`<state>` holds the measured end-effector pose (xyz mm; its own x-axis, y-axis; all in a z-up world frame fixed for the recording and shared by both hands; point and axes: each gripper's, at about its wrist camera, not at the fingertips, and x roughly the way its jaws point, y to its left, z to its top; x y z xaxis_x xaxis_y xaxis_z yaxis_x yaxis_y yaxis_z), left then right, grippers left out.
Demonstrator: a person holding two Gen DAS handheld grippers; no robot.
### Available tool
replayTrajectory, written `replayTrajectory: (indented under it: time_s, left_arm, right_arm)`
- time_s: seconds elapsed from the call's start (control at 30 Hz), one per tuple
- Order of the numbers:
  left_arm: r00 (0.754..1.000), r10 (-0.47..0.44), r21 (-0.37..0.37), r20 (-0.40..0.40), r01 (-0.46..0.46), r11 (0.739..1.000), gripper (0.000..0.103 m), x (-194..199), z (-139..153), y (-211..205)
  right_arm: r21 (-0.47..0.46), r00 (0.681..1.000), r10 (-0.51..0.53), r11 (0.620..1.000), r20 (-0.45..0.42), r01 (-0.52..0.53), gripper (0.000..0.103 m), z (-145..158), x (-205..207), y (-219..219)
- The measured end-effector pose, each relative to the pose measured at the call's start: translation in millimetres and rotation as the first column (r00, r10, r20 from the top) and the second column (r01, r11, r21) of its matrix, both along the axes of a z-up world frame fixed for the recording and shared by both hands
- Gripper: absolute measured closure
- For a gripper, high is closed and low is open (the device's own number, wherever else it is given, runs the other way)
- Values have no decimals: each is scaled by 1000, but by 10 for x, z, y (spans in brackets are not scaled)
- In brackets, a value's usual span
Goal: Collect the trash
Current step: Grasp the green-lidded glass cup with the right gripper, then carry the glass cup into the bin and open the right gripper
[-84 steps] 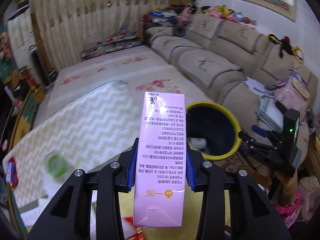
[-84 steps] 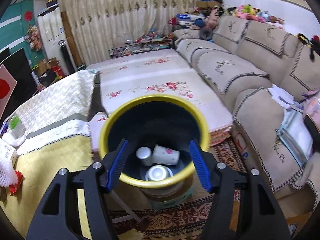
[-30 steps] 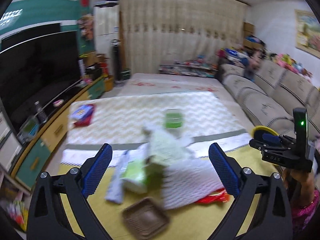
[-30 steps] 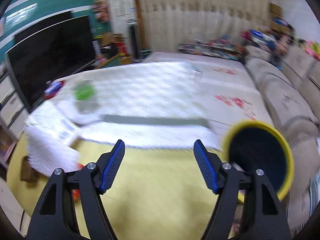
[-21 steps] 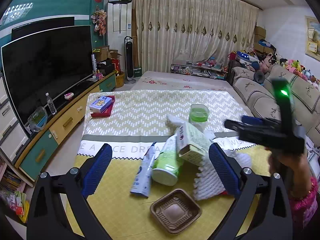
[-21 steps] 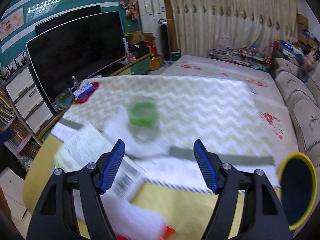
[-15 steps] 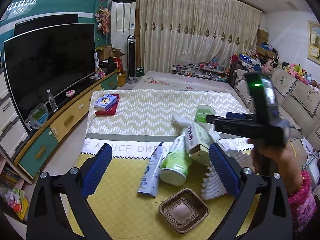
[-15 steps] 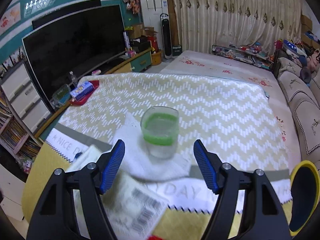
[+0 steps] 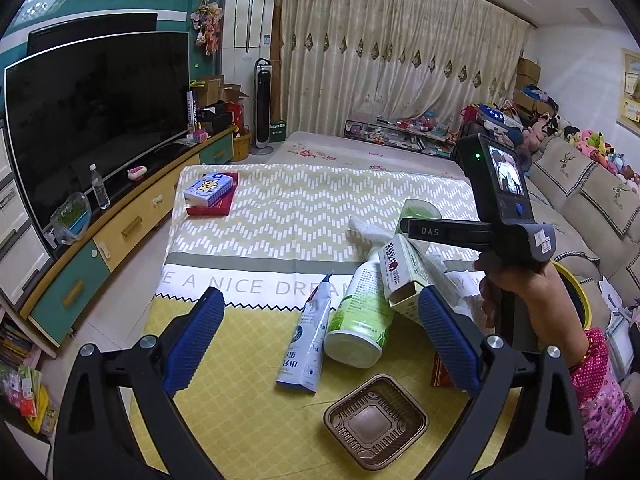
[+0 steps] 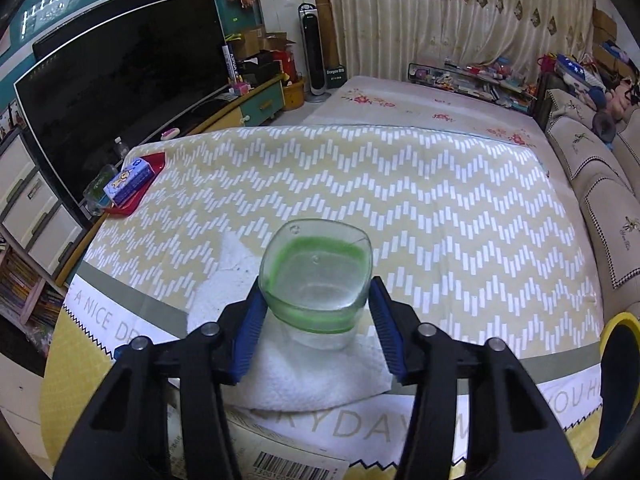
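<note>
Trash lies on the cloth-covered table: a clear plastic cup with a green band [image 10: 316,280] standing on a white foam sheet [image 10: 280,364], a green-and-white bottle [image 9: 360,312], a tube [image 9: 308,344], a small carton [image 9: 404,276] and a brown plastic tray [image 9: 376,420]. My right gripper [image 10: 318,330] is open with its blue pads either side of the cup, close to its walls. My left gripper [image 9: 320,344] is open and empty above the near table edge, before the tube and bottle. The yellow-rimmed bin [image 10: 618,384] shows at the right edge.
A tissue box on a red tray [image 9: 210,196] sits at the table's far left. A TV and cabinet [image 9: 92,120] run along the left. A sofa [image 9: 600,208] stands at the right. The person's hand holds the right gripper's handle [image 9: 512,236].
The left gripper let go of the pink carton and swung back from the bin to the table. The right gripper moved from the bin to the green-banded cup and now straddles it.
</note>
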<state>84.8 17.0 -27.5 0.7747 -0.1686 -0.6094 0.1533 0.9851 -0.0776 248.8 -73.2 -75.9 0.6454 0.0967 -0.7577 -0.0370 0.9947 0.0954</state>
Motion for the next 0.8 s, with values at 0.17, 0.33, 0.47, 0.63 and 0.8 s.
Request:
replayTrajectory:
  time_s: [0.17, 0.33, 0.47, 0.63, 0.8]
  left_arm:
    - [1000, -3, 1, -3, 3, 1000, 7, -4, -20, -31]
    - [1000, -10, -2, -6, 10, 1000, 7, 5, -37, -68]
    - [1000, -21, -2, -2, 21, 1000, 7, -19, -27, -115]
    - [999, -34, 4, -1, 34, 999, 7, -39, -17, -188]
    - [999, -53, 12, -3, 53, 999, 7, -50, -26, -292]
  right_arm:
    - [21, 1000, 0, 1000, 31, -1, 54, 108, -127, -100]
    - [36, 997, -7, 999, 79, 4, 54, 295, -330, -250]
    - [41, 993, -18, 999, 113, 13, 54, 425, -528, -391]
    - [31, 987, -57, 998, 147, 53, 54, 519, -827, -662]
    - [16, 980, -132, 991, 151, 131, 54, 512, -1133, -1116]
